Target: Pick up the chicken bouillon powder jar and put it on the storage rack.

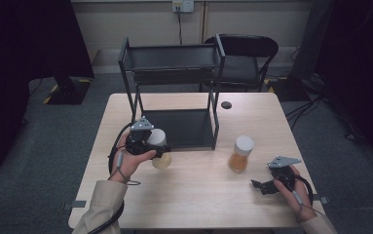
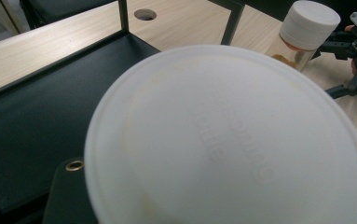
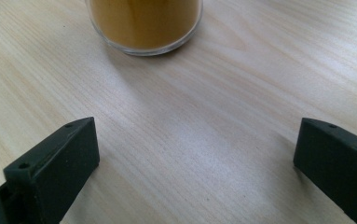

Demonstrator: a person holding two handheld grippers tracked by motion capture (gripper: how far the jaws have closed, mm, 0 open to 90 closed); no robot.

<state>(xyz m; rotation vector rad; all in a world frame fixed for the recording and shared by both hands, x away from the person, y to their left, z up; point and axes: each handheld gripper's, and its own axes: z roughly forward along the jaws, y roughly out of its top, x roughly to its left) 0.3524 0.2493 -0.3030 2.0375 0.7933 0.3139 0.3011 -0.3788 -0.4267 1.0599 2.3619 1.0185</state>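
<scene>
With our left claw [image 1: 158, 152] we grip a white-lidded jar [image 1: 160, 148] clear of the tabletop [image 1: 198, 195], beside the black shelf rack [image 1: 174, 92]. Our right claw [image 3: 195, 163] rests open near the second jar [image 3: 143, 23].

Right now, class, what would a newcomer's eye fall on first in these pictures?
The left gripper holds a white-lidded jar up before the black two-tier rack at mid-table. An orange-filled jar stands to the right, with the right gripper open beside it.

White-lidded orange jar [image 1: 241, 154], black rack [image 1: 174, 92]
</scene>
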